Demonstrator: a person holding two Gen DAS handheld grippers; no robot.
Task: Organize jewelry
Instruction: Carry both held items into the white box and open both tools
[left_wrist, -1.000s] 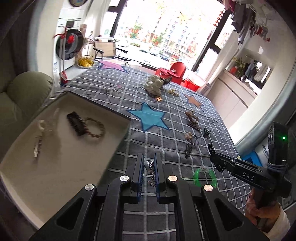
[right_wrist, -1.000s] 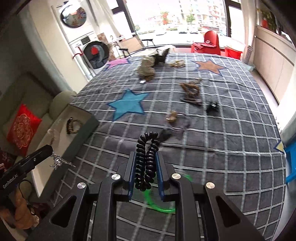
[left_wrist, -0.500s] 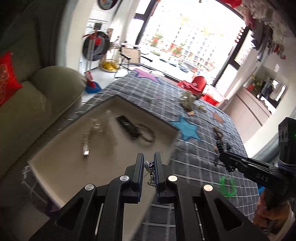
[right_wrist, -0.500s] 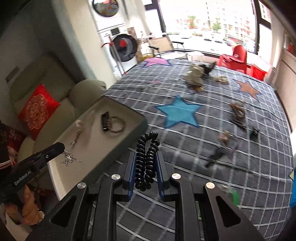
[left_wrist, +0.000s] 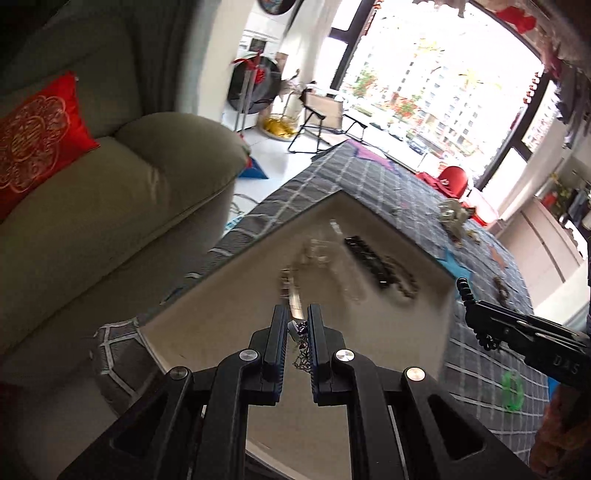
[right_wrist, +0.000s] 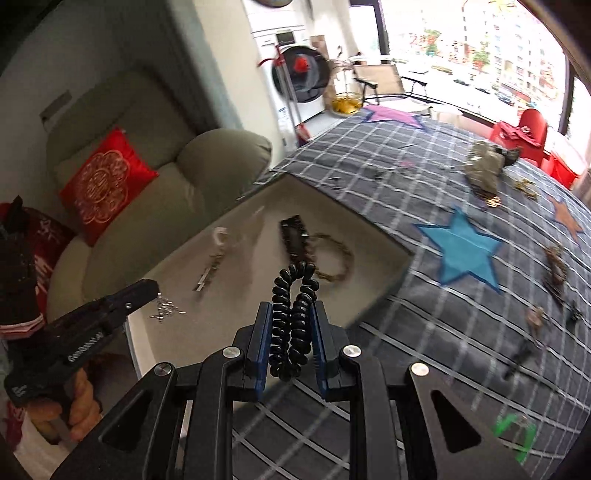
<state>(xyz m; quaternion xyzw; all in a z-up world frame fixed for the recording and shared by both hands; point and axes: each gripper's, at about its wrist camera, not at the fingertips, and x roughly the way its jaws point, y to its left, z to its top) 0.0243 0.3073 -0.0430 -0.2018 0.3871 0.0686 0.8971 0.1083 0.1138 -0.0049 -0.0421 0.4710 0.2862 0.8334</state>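
A silver chain (left_wrist: 301, 347) is pinched in the left claw (left_wrist: 298, 325) above the near end of the tray (right_wrist: 384, 291). A black beaded bracelet (right_wrist: 293, 321) is gripped by the right claw (right_wrist: 291, 332) at the tray's near edge. Farther in, a black band (right_wrist: 293, 236) and braided bracelet (right_wrist: 334, 262) lie near the tray's far corner.

A grey checked cloth with star patches (right_wrist: 424, 295) covers the tabletop; a big blue star (right_wrist: 461, 251) lies near its middle. Beside it stands an olive-green upholstered sofa (left_wrist: 110, 192) with a red embroidered cushion (right_wrist: 107, 184) leaning on its backrest. Farther off are a white front-loading washing machine (right_wrist: 299, 74), a folding chair with beige fabric (left_wrist: 325, 110) and a red plastic chair (right_wrist: 528, 136) by the bright window.
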